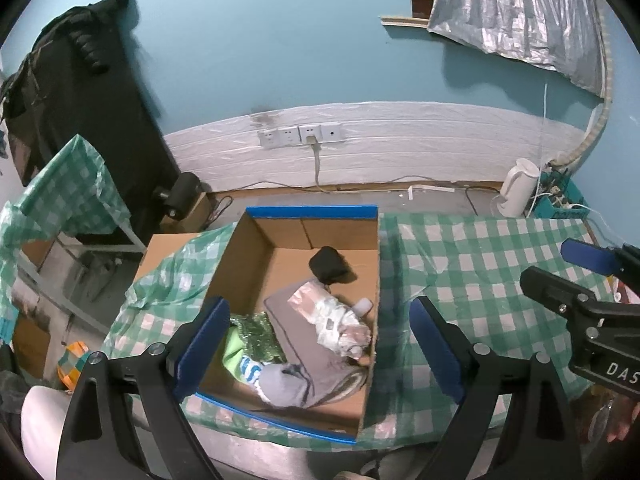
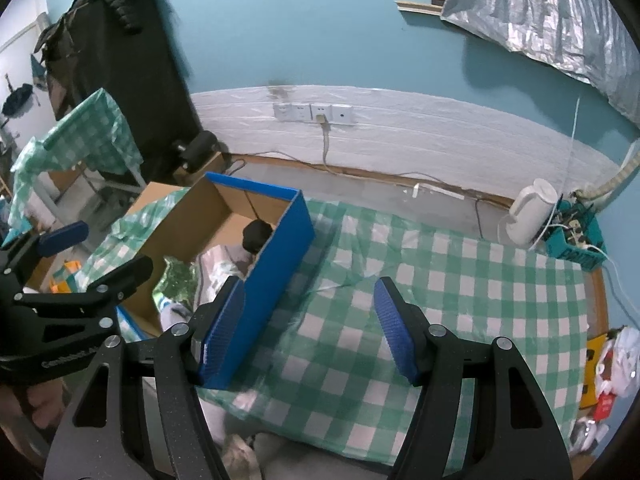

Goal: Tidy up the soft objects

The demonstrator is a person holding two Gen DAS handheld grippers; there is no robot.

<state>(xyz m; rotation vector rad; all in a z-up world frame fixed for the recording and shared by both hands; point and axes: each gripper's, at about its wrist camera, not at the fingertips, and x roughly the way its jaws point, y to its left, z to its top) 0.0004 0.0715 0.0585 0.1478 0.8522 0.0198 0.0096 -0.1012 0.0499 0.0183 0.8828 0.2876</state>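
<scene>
Soft objects [image 1: 320, 332] in cardboard box [image 1: 312, 213], left claw [image 1: 320, 348] wide open, right claw [image 2: 310, 330] open, both empty

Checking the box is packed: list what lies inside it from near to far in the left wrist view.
Grey cloth bundle → green shiny packet → crinkled white and pink wrapper → black bundle, all inside the cardboard box.

The box [image 1: 304, 248] stands on the tabletop [image 1: 480, 272], at its left end. Inside the box, a rolled pair of socks [image 1: 328, 266] lies toward the far wall; folded clothes [image 1: 304, 344] and a crumpled packet [image 1: 340, 320] lie nearer. Behind the box is the wall with sockets [image 1: 300, 136]. The kettle [image 1: 518, 188] stands far right of the box.
</scene>
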